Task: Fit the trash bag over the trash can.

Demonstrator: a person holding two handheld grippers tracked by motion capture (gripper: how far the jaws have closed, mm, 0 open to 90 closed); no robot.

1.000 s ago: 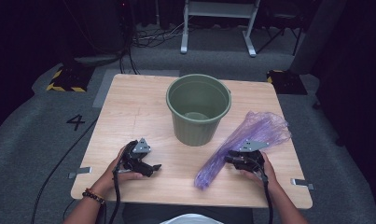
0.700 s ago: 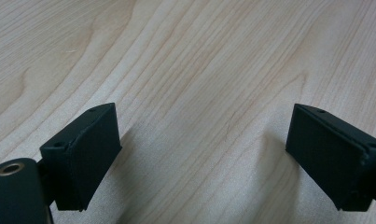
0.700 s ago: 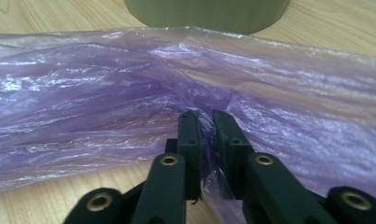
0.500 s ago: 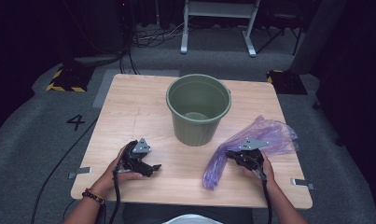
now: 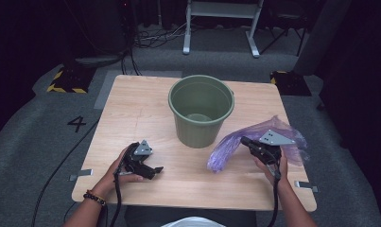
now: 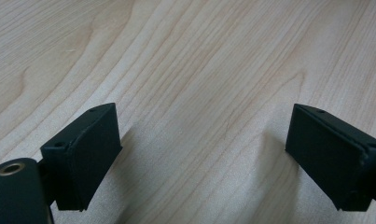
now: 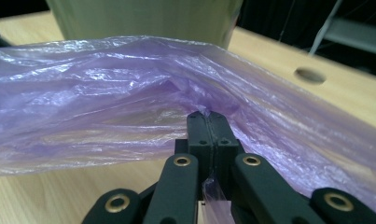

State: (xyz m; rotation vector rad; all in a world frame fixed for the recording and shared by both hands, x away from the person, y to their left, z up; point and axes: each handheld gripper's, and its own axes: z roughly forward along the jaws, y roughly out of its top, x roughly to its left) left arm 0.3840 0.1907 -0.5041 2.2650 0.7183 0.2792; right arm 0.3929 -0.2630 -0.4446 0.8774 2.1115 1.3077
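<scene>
On the wooden table (image 5: 131,113) stands the green bucket (image 5: 201,111); just right of it the purple plastic bag (image 5: 235,142) now hangs lifted, pinched by the right gripper (image 7: 208,116), whose jaws have just clamped shut on its film, so lining the bucket can begin. The left gripper (image 6: 199,154) rests open.

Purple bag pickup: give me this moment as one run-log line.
right gripper: shut on purple bag | left gripper: open, over table | bucket: upright
</scene>
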